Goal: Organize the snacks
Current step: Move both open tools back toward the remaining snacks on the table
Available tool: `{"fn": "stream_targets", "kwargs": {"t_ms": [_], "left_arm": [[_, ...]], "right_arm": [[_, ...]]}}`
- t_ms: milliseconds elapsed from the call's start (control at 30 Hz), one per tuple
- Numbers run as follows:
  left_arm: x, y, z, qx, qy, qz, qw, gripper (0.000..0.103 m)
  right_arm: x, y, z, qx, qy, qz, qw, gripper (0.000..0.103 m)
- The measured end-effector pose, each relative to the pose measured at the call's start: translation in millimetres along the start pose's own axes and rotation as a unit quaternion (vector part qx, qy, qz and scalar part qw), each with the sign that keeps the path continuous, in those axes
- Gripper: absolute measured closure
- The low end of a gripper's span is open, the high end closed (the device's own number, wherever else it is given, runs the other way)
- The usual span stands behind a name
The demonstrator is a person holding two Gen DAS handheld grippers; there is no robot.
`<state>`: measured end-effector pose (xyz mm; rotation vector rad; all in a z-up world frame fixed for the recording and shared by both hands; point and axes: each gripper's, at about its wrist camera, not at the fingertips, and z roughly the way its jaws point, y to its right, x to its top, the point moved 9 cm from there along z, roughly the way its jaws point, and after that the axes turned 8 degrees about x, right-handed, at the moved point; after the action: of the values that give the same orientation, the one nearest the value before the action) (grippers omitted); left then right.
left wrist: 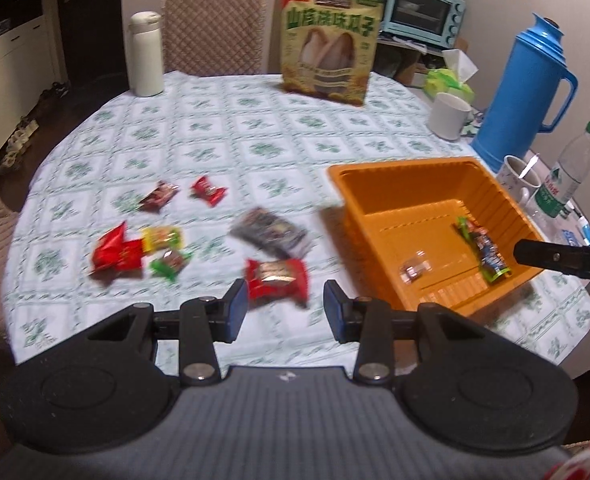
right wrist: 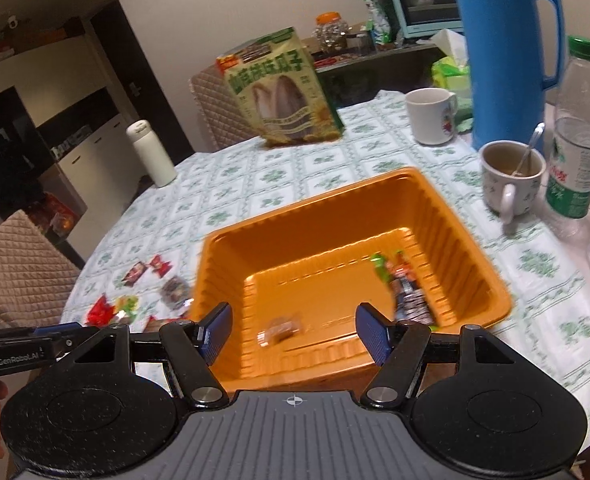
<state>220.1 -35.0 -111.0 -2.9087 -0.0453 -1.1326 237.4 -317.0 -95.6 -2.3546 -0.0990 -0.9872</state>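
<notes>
Left gripper (left wrist: 286, 312): jaws part open, nothing between the blue pads; it hangs above the tablecloth (left wrist: 223, 128). Just beyond its fingertips lies a red snack packet (left wrist: 277, 281) on the cloth.

Right gripper (right wrist: 293, 330): jaws spread wider, empty, poised over the near wall of the orange basket (right wrist: 447, 216). Inside the basket, a small clear-wrapped sweet (right wrist: 281, 330) lies on the floor near the front, and a green and blue packet (right wrist: 405, 294) rests against the right-hand wall.

Loose snacks remain on the cloth left of the basket. In the left wrist view: a dark packet (left wrist: 273, 233) beside the basket's corner; further left, a large red packet (left wrist: 115, 254), a yellow packet (left wrist: 163, 238) touching it and a small green-ended packet (left wrist: 171, 263) just below. Beyond these, apart from the cluster, lie a dark red packet (left wrist: 159, 196) and a bright red packet (left wrist: 209, 191). Motion blur prevents reading of labels.

Mid table, right of the basket: a patterned mug with spoon (right wrist: 511, 178), a clear water bottle (right wrist: 577, 136), a white mug (right wrist: 431, 114) and a blue thermos jug (right wrist: 499, 52).

Far edge: an upright sunflower seed box (left wrist: 329, 46), a white flask (left wrist: 146, 54), a quilted chair back (left wrist: 214, 30). Behind the table stands a pale blue toaster oven (left wrist: 423, 10).
</notes>
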Motion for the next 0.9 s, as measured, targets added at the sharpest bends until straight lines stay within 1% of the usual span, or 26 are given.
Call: {"fn": "stream_targets", "kwargs": {"t_ms": [233, 467, 667, 900], "left_arm": [[-8, -38, -2, 0.009, -0.007, -0.007, 0.9999, 0.066], [-13, -73, 0, 0.013, -0.014, -0.007, 0.9998, 0.066], [-12, -94, 10, 0.008, -0.019, 0.008, 0.9998, 0.066], [-7, -106, 29, -0.009, -0.025, 0.035, 0.9990, 0.066]], "right_arm": [[-15, -50, 19, 0.031, -0.015, -0.010, 0.999, 0.035], [-31, -96, 49, 0.048, -0.035, -0.025, 0.998, 0.035], [-40, -122, 81, 0.048, -0.051, -0.024, 0.997, 0.035], [-50, -141, 120, 0.041, -0.070, -0.007, 0.997, 0.035]]}}
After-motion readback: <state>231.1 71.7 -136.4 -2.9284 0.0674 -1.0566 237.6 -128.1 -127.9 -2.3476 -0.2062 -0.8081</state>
